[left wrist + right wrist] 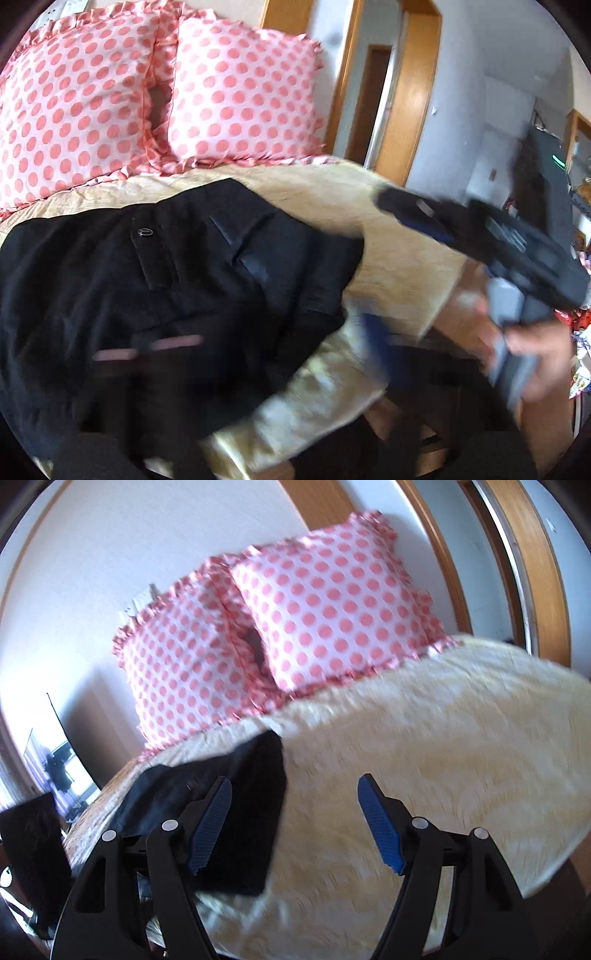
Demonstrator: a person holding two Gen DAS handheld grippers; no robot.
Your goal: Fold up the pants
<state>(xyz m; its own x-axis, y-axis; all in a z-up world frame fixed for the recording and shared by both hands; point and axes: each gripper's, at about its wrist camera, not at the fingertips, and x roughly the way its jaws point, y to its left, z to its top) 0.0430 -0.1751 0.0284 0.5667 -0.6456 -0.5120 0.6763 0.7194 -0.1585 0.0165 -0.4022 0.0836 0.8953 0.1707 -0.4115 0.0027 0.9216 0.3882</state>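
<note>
Black pants (166, 280) lie bunched on the cream bedspread (402, 254), waistband button up, in the left wrist view. They also show in the right wrist view (236, 812) at lower left. My right gripper (295, 823) is open and empty above the bedspread (424, 757), its left blue pad (210, 830) over the pants' edge. The right gripper also shows blurred in the left wrist view (498, 251), held by a hand at right. My left gripper's own fingers are too blurred to make out in its view.
Two pink polka-dot pillows (147, 92) stand at the head of the bed, also in the right wrist view (295, 627). A wooden door frame (410, 96) and cluttered shelves (554, 184) are at right. The bed's front edge (517, 878) drops off at lower right.
</note>
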